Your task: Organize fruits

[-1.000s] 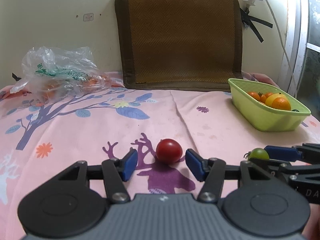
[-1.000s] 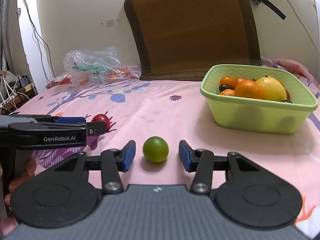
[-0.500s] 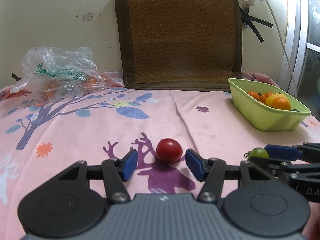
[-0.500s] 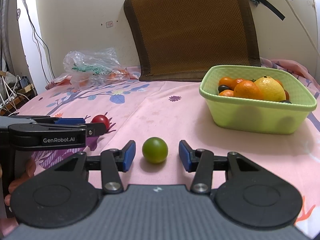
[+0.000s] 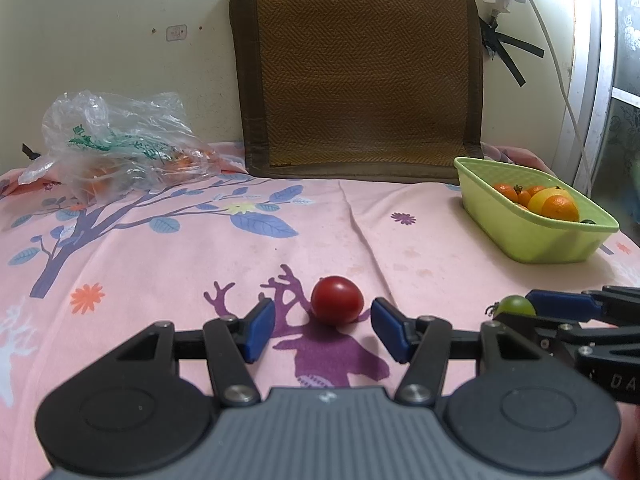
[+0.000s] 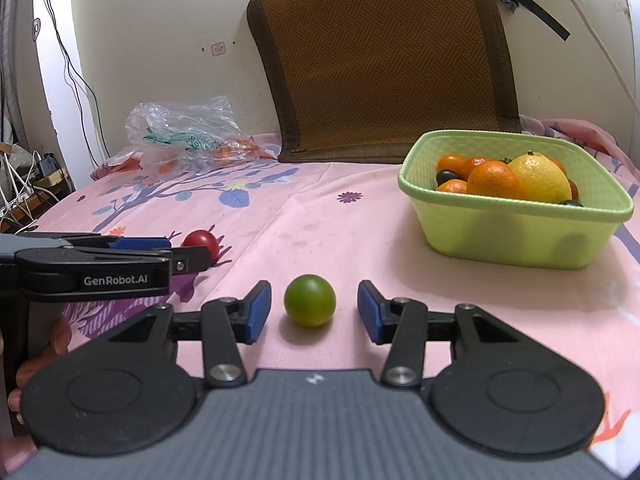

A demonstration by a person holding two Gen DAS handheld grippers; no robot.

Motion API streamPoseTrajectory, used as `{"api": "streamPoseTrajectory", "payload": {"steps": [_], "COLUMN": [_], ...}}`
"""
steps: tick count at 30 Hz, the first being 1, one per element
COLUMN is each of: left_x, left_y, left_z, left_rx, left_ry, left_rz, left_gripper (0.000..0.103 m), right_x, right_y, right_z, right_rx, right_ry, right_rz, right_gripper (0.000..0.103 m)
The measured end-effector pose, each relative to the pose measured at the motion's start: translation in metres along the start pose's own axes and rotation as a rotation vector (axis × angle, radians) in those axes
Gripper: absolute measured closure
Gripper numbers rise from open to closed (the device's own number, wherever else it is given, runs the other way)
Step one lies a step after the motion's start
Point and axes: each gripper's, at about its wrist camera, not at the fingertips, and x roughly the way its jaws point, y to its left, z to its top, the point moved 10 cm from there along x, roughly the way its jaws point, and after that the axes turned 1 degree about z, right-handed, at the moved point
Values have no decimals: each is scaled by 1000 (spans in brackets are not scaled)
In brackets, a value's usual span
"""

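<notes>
Bed (image 5: 168, 256): pink printed sheet, carrying everything.
Basket (image 6: 520, 236): green, far right, already holding oranges and a lemon.
Left hand-held gripper (image 5: 323, 330): wide apart around a red tomato (image 5: 337, 306), not touching.
Right hand-held gripper (image 6: 314, 312): wide, flanking a green fruit (image 6: 309, 300).
Advice: close gently and evenly on each, since round fruit could roll, then lift toward the basket.

Bare bed cloth (image 6: 320, 216) lies open from the fruit to the wall. Basket (image 6: 516, 232) blocks the right side, bag (image 6: 188, 140) the far left. Left tongs (image 6: 188, 254) stand just beside right tongs (image 6: 314, 312).
</notes>
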Motion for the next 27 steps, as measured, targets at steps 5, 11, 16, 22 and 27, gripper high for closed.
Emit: {"api": "streamPoseTrajectory", "payload": {"steps": [5, 11, 16, 22, 27], "left_x": [0, 1, 1, 1, 2], "left_y": [0, -1, -1, -2, -2], "left_z": [0, -1, -1, -2, -3], "left_rx": [0, 0, 1, -1, -5], "left_ry": [1, 1, 2, 5, 11], "left_rz": [-1, -3, -5, -8, -11], "left_gripper": [49, 49, 49, 49, 49], "right_x": [0, -1, -1, -1, -1], "right_y": [0, -1, -1, -1, -1], "right_z": [0, 1, 1, 1, 0], "right_rx": [1, 3, 4, 4, 5], "right_ry": [-1, -3, -4, -4, -5], "right_rz": [0, 0, 0, 1, 1], "right_gripper": [53, 53, 53, 53, 53]}}
